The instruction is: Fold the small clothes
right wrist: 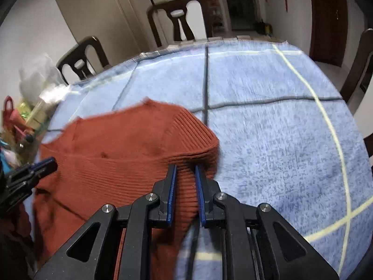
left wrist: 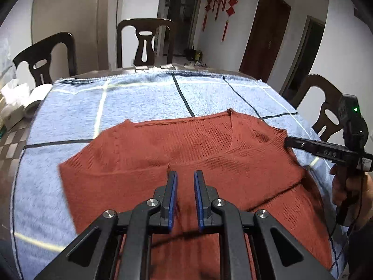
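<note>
A rust-red knitted sweater (left wrist: pixel 177 149) lies spread on a light blue checked blanket (left wrist: pixel 139 98) over the table. My left gripper (left wrist: pixel 185 175) hovers over the sweater's middle, jaws a little apart with nothing between them. My right gripper (right wrist: pixel 185 168) has the ribbed edge of the sweater (right wrist: pixel 130 144) between its blue pads and lifts it off the blanket (right wrist: pixel 279 140). In the left wrist view the right gripper (left wrist: pixel 288 141) reaches the sweater's right edge. The left gripper (right wrist: pixel 46 163) shows at the left of the right wrist view.
Dark wooden chairs (left wrist: pixel 145 42) stand around the table. Tissue rolls and a box (left wrist: pixel 16 102) sit at the table's left edge. A pile of bags and small items (right wrist: pixel 23 121) lies at the left in the right wrist view. A doorway and red hangings (left wrist: pixel 221 0) are behind.
</note>
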A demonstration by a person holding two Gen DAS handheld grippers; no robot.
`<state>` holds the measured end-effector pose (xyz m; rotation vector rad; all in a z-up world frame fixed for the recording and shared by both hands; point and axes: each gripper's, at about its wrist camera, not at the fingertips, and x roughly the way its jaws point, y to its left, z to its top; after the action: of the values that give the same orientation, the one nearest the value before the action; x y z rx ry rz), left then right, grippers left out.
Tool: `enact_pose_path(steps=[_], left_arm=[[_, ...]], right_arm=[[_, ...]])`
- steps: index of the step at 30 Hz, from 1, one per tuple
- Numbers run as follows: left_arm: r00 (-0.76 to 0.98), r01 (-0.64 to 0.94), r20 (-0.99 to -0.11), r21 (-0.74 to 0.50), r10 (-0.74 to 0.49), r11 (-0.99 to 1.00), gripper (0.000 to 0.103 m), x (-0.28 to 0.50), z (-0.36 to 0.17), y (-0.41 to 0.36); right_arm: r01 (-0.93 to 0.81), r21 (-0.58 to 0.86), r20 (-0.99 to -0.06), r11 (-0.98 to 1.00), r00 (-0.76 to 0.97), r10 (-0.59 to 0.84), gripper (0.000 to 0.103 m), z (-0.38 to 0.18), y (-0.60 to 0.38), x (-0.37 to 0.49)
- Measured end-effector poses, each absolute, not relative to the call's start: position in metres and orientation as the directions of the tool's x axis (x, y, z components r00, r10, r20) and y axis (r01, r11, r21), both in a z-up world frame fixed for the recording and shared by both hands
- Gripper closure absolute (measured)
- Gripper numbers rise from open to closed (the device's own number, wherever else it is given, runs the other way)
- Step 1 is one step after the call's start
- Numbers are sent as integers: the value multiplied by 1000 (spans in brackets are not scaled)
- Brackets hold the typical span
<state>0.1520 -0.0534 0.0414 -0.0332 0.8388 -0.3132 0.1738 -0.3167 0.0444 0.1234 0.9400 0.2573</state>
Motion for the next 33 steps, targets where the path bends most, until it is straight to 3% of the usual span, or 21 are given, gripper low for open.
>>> enact_pose_path(steps=[3,12,21,24,28,29,31,33], left_arm=[[589,243,-774,-108,-235,964,85,167,21,-60],[611,255,-758,-85,-228,963,84,117,26,-35],[689,157,-717,3,-107,988,83,99,39,-12],[655,110,-753,21,-56,994,83,104,25,-1],[649,104,-756,-18,-82,994,83,102,20,7],[649,105,-755,-31,-92,994,83,101,22,8],[654,108,-749,-46,-106,993,83,96,27,13],[657,103,-746,-58,-112,993,83,89,29,17]], right_arm=[[-160,194,-786,968,565,251,87,54,-318,162],[-270,106,-806,957,541,242,87,43,-305,110],[-257,109,-800,960,551,238,87,51,-305,106],[-250,112,-802,962,549,236,87,44,-308,108],[-237,150,-802,960,538,259,84,52,-312,104],[-243,156,-797,957,542,268,81,56,-312,101],[-256,191,-783,948,543,304,64,63,-315,90],[-263,234,-775,936,530,343,58,65,-319,77]])
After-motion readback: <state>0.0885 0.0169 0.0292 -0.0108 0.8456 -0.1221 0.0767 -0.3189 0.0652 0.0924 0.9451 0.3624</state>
